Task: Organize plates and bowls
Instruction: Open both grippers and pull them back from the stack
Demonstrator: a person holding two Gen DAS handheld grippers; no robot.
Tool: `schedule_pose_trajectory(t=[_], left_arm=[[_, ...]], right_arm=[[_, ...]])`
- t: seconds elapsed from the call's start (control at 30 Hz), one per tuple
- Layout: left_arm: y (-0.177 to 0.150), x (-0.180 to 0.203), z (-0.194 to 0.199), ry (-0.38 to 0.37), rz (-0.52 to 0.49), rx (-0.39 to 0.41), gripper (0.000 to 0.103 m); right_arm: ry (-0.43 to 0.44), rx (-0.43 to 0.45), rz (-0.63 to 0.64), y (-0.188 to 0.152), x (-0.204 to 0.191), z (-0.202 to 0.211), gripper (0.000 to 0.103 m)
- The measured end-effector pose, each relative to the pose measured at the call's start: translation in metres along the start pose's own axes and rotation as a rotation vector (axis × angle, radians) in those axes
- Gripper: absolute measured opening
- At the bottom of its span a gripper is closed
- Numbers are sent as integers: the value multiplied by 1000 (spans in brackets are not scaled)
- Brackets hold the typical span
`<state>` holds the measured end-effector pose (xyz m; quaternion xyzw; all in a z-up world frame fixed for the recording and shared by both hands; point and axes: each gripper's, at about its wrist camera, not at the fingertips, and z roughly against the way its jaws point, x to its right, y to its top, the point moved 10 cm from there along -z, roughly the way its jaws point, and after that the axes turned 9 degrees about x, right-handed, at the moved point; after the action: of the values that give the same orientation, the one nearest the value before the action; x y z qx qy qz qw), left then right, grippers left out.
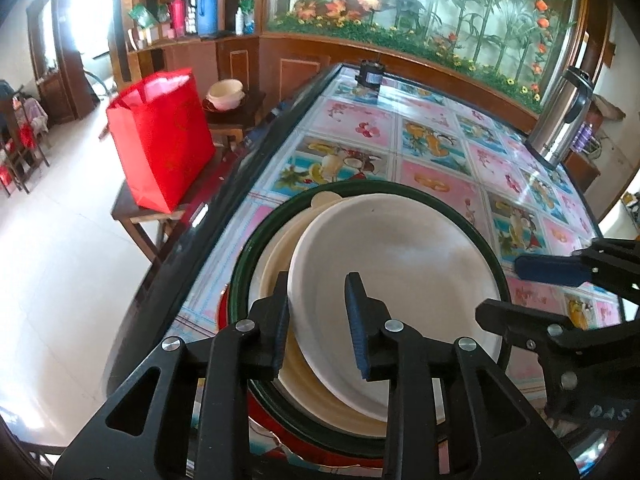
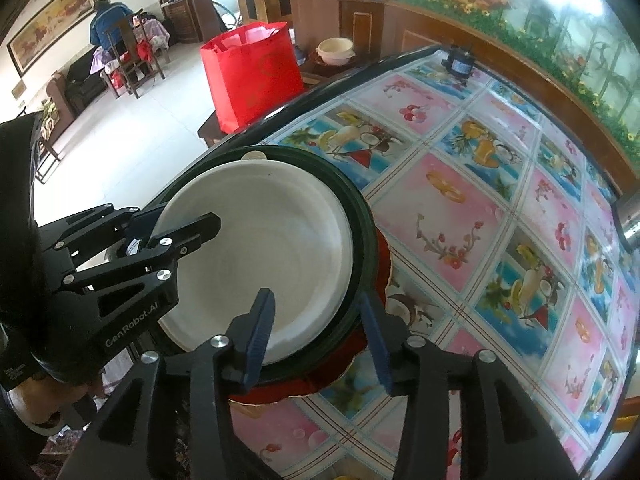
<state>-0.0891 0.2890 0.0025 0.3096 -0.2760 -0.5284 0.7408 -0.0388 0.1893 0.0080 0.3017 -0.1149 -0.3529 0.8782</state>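
White plate [image 1: 396, 280] rim between spread left jaws; right jaws spread, straddling green bowl [image 2: 366, 240] rim.

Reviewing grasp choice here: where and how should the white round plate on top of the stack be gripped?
Grip the white round plate by its thin raised rim at the near edge, one finger above and one below. It lies flat inside the dark green rimmed dish, so only the rim is reachable.

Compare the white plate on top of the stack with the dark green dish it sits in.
The white plate is smaller and lies inside the dark green dish, whose rim rings it. The white plate is pale and plain; the dark green dish is nearly black-green. The white plate sits off-centre toward the left gripper; the dish rests lower in the stack. Both are round.
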Motion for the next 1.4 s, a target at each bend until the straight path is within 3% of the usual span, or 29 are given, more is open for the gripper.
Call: schedule_pose_trajectory(t=[0.13, 0.2, 0.23, 0.43, 0.57, 0.63, 0.77, 1.4], left_arm=[[4, 0, 9, 58, -31, 54, 37], [8, -2, 17, 78, -24, 99, 58], [10, -2, 22, 83, -18, 128, 60], [16, 2, 47, 86, 7, 246, 61], [14, 10, 58, 50, 40, 307, 76], [12, 11, 62, 38, 52, 328, 76], [11, 10, 71, 111, 6, 382, 76], [5, 18, 66, 81, -49, 352, 77]], right_arm=[[-32, 76, -36, 3, 2, 10, 68], [-50, 117, -55, 3, 3, 15, 72], [-64, 132, -62, 3, 4, 17, 77], [-158, 239, -127, -5, 17, 33, 80], [-202, 284, -178, -15, 28, 37, 80], [-210, 310, -212, -21, 33, 40, 80], [-203, 308, -254, -34, 40, 38, 80], [-179, 287, -240, -46, 29, 32, 80]])
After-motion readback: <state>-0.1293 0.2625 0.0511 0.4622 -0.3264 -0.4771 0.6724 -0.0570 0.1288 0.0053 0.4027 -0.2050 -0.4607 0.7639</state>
